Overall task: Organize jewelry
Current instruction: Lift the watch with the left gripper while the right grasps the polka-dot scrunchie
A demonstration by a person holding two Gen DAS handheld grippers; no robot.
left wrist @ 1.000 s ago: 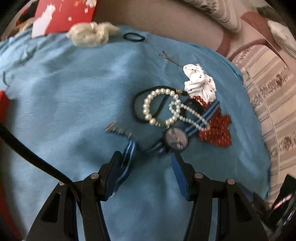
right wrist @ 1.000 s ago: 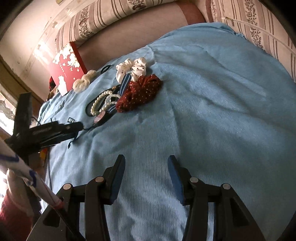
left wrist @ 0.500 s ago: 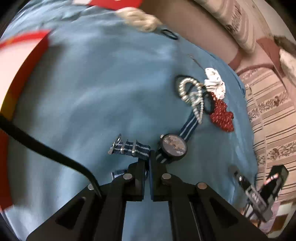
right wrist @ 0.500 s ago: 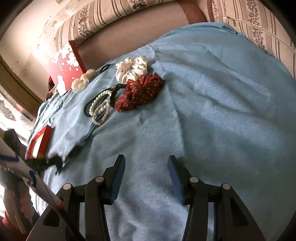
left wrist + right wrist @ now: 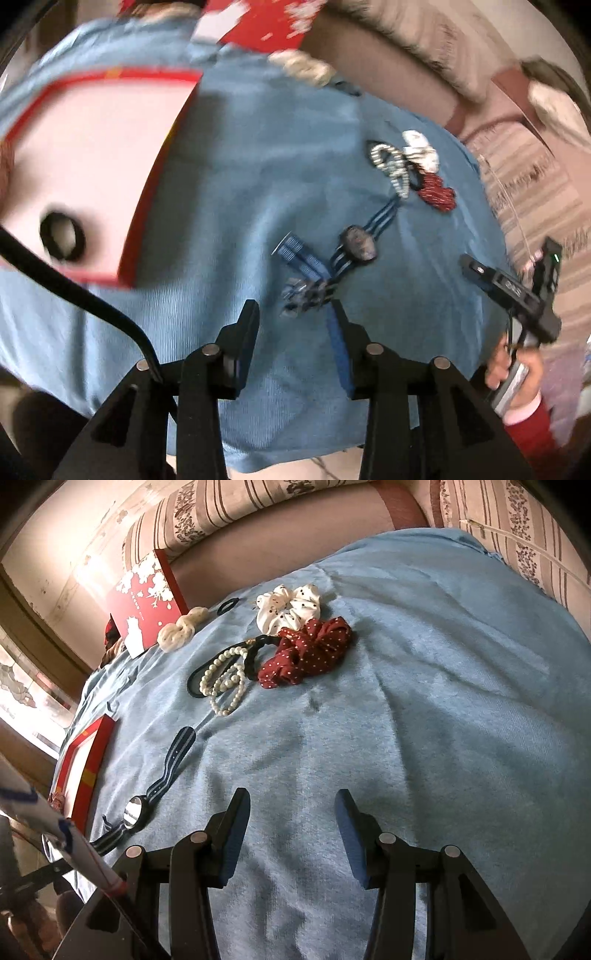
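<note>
A watch (image 5: 357,243) with a blue striped strap lies on the blue cloth (image 5: 258,166), just ahead of my left gripper (image 5: 293,314), which is open and empty above the strap's near end. The watch also shows in the right wrist view (image 5: 133,812). Pearl bracelets (image 5: 221,681), a black hair tie (image 5: 195,681), a red dotted scrunchie (image 5: 306,653) and a white dotted scrunchie (image 5: 288,605) lie in a cluster farther back. A red open box (image 5: 85,162) with a white inside holds a black ring (image 5: 61,240). My right gripper (image 5: 291,808) is open and empty over bare cloth.
A cream scrunchie (image 5: 181,627) and a small black hair tie (image 5: 227,605) lie near a red box lid (image 5: 144,598) at the back. A striped sofa back (image 5: 258,502) borders the cloth. My right gripper shows in the left wrist view (image 5: 513,291).
My left gripper shut on the watch strap, dragged the watch away from the cluster toward the red box, then opened and let it go. The right gripper has stayed in place.
</note>
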